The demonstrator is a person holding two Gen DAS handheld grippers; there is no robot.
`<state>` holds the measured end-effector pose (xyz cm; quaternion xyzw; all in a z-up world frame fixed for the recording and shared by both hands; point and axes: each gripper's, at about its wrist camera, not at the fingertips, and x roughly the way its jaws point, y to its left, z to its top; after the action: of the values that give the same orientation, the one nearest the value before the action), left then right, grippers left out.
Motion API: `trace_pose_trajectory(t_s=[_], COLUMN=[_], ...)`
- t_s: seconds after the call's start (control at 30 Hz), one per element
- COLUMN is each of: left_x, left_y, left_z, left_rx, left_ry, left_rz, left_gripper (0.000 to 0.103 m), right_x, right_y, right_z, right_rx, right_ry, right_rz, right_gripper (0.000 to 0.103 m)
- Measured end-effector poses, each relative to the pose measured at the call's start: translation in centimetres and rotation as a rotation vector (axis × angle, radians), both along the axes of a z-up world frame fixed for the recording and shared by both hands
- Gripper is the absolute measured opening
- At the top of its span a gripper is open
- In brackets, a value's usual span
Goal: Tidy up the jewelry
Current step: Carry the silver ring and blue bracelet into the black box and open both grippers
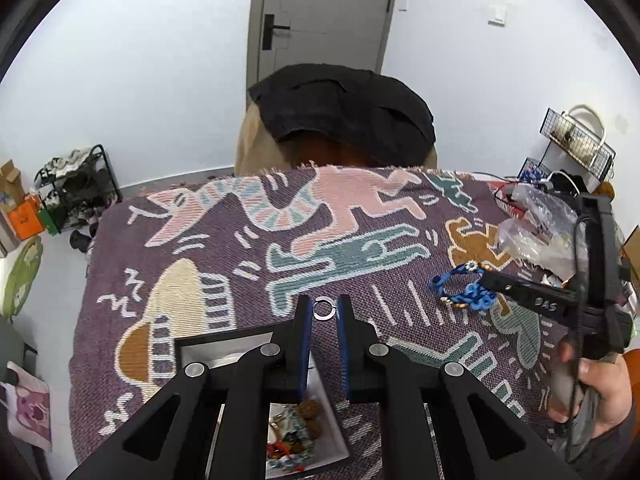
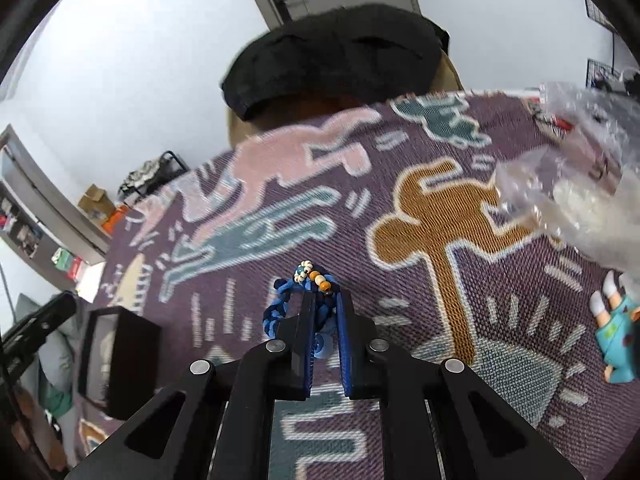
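A small silver ring (image 1: pixel 315 309) sits pinched between the tips of my left gripper (image 1: pixel 324 308), held above the patterned cloth. Below that gripper lies an open black jewelry box (image 1: pixel 224 340) with a white lining and several small pieces inside. In the right wrist view, my right gripper (image 2: pixel 325 300) is shut on a blue braided bracelet (image 2: pixel 316 280) with white and orange beads. The left wrist view shows the same bracelet (image 1: pixel 460 288) to the right, with the right gripper (image 1: pixel 490 282) clamped on it and a hand behind it.
A purple woven cloth (image 1: pixel 240 248) with animal figures covers the table. Crumpled clear plastic bags (image 2: pixel 580 184) lie at the right, and a small teal figurine (image 2: pixel 616 336) lies near them. The black box (image 2: pixel 120 360) stands at the left. A chair with a dark garment (image 1: pixel 344 108) is behind the table.
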<state>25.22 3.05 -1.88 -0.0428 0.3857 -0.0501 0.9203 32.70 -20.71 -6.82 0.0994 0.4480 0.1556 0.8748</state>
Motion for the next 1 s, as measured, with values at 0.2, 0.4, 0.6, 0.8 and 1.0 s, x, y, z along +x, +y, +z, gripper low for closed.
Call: trace_pose_trajectory(t_s=[0.2, 0.4, 0.6, 0.8, 1.0], left_x=[-1.1, -2.2, -3.1, -5.0, -6.6], left_y=[2.0, 3.8, 5.9, 7.7, 9.2], left_z=[0.1, -0.1, 0.1, 1.0, 1.6], left_rx=[-0.006, -0.032, -0.076, -0.079, -0.061], left_ry=[-0.001, 0.002, 0.008, -0.054, -0.087], left_rz=[0.023, 0.047, 0.076, 0.116, 0.128], left_gripper=[0.013, 0.013, 0.015, 0.075, 0.077], right_x=[-1.8, -3.6, -5.4, -6.4, -7.1], right_y=[1.6, 4.2, 7.6, 11.1, 14.2], right_z=[3.6, 6.5, 8.3, 8.2, 6.9], right_rx=[0.020, 0.033, 0.075, 0.106, 0.088], right_ry=[-0.072, -0.136, -0.162, -0.144, -0.124], right_rz=[0.040, 0.100, 0.198, 0.285, 0.333], right_gripper=[0.011, 0.011, 0.011, 0.011, 0.011])
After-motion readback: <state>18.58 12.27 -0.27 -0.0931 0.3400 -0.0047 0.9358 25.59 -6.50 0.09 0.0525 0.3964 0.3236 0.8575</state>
